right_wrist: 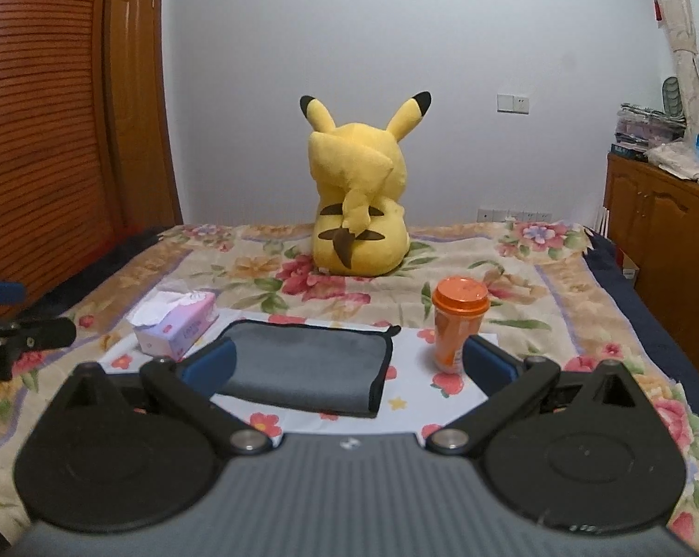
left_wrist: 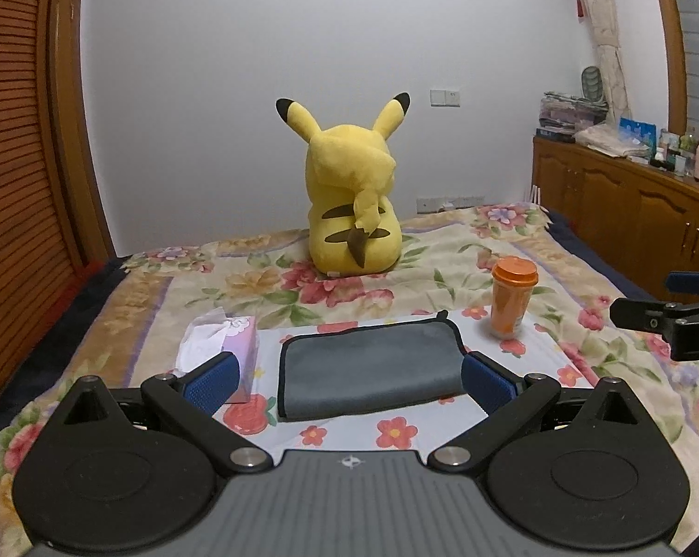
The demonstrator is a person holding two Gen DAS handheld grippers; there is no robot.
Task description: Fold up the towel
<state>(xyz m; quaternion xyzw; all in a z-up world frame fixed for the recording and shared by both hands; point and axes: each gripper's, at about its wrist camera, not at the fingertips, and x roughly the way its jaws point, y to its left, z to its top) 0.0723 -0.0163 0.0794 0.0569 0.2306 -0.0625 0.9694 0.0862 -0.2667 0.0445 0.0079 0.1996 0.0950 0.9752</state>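
A grey towel point(left_wrist: 370, 364) with a black hem lies folded flat on a white floral sheet on the bed. It also shows in the right wrist view point(right_wrist: 303, 369). My left gripper point(left_wrist: 349, 383) is open, held above and in front of the towel, its blue pads either side of it, touching nothing. My right gripper point(right_wrist: 349, 364) is open and empty too, held back from the towel. Each gripper shows at the edge of the other's view: the right one point(left_wrist: 674, 313) and the left one point(right_wrist: 6, 320).
An orange lidded cup point(left_wrist: 511, 297) stands right of the towel. A pink tissue box point(left_wrist: 226, 352) lies to its left. A yellow plush toy point(left_wrist: 352, 204) sits further back on the floral blanket point(left_wrist: 303, 288). A wooden cabinet point(left_wrist: 628, 204) stands at the right.
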